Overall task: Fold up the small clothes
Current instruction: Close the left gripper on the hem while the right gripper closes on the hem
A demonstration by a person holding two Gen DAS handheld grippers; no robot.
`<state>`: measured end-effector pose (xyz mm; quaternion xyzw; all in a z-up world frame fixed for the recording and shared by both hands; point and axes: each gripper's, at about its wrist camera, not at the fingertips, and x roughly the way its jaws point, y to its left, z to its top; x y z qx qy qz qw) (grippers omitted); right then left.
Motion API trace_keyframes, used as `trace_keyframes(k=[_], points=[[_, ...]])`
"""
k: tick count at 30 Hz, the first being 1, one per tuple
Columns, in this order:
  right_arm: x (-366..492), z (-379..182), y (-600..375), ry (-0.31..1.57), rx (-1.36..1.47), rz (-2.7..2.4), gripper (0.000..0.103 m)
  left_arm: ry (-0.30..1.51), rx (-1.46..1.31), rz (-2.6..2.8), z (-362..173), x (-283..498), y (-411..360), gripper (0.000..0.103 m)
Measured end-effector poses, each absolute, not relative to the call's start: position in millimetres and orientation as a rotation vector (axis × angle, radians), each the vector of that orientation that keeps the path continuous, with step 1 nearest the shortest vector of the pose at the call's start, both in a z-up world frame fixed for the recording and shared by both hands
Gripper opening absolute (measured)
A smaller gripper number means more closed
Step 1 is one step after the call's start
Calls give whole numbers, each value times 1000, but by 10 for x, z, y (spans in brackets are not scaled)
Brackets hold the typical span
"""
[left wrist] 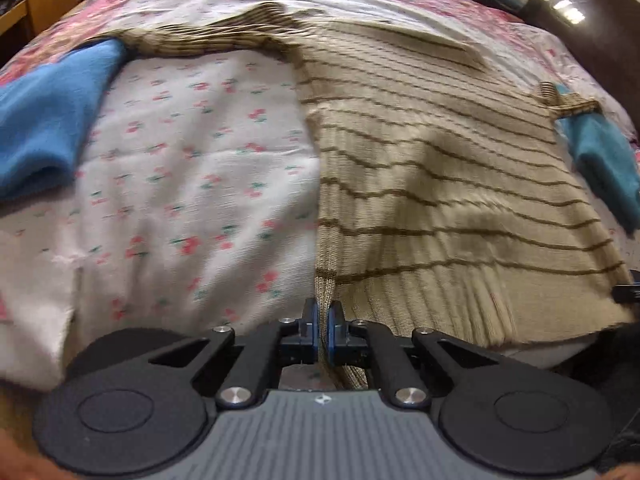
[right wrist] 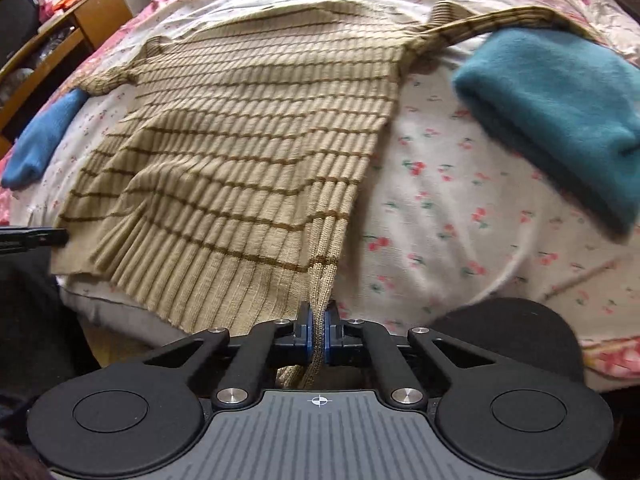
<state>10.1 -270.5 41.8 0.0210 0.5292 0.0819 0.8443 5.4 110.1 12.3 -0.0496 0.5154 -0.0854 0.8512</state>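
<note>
Here, at 6 o'clock in each wrist view, the left gripper (left wrist: 323, 320) and right gripper (right wrist: 319, 322) each pinch a bottom corner of the striped beige sweater (right wrist: 248, 152). It lies flat on the floral bedsheet (left wrist: 192, 184), blue cuffs (right wrist: 560, 108) at 10 and 2 o'clock.
</note>
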Motion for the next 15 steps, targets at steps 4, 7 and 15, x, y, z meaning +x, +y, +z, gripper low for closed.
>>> trace_keyframes(k=[4,7,15], points=[[164,396,-2690,1132,4,156,4,1101,-94,-164,98,68,1123,12],[237,295,-2662,1168,-12,142,4,1121,-97,-170,21,106,1063,12],[181,350,-2725,1147,32,136,15,1099,-140,-144,180,56,1175,13]])
